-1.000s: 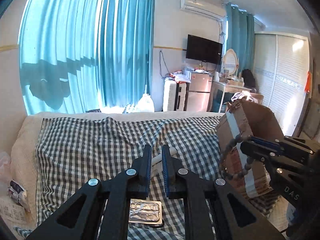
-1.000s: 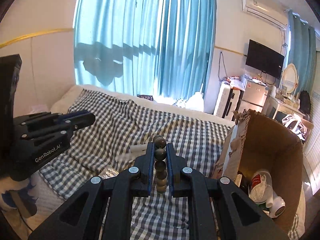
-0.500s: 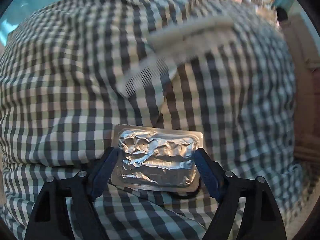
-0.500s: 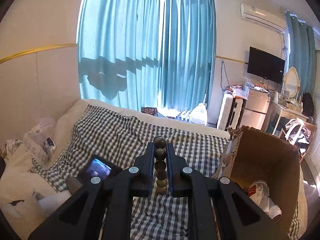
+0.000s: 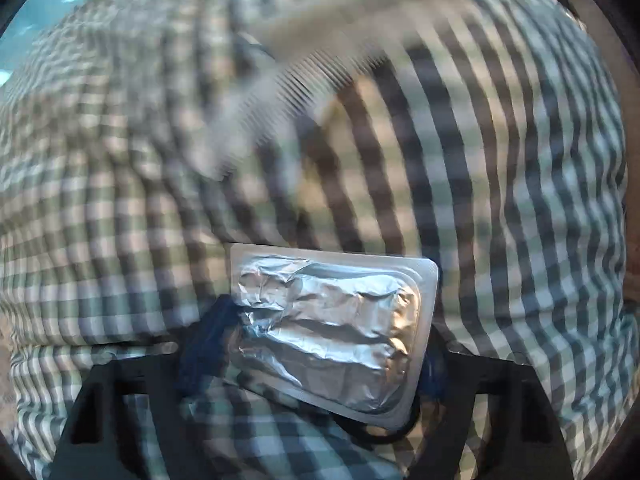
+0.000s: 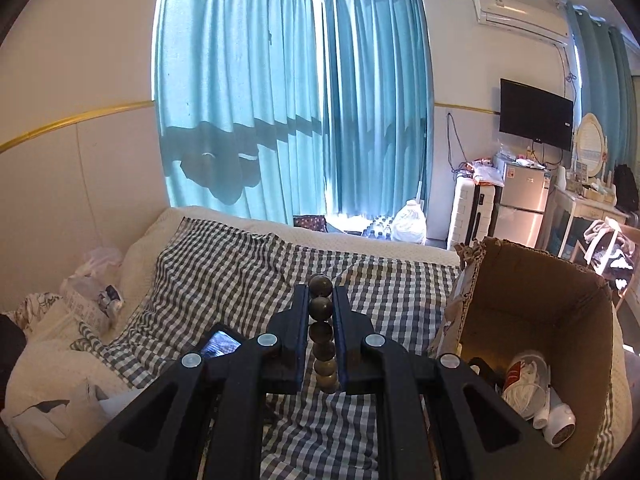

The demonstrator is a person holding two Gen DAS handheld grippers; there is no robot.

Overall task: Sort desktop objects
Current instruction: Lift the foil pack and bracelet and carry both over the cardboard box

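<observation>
A silver foil blister pack (image 5: 332,320) lies tilted on the checked cloth (image 5: 500,240), seen from straight above in the left wrist view. My left gripper (image 5: 320,348) points down over it, its jaws closing, one blue pad against each short edge of the pack. A pale comb (image 5: 320,48) lies blurred beyond the pack. In the right wrist view my right gripper (image 6: 321,292) is shut on a string of dark beads (image 6: 320,308), held above the cloth. An open cardboard box (image 6: 532,304) stands to its right.
A dark loop (image 5: 380,436) pokes out from under the pack. The box holds white items (image 6: 532,392). The left device's small screen (image 6: 220,346) shows low beside the right gripper. Plastic bags (image 6: 92,292) and bedding lie at the left; curtains (image 6: 280,100) hang behind.
The left gripper swung down from level onto the cloth and opened wide around the foil pack. The pack has since tilted between the pads. The right gripper drifted slightly with the beads.
</observation>
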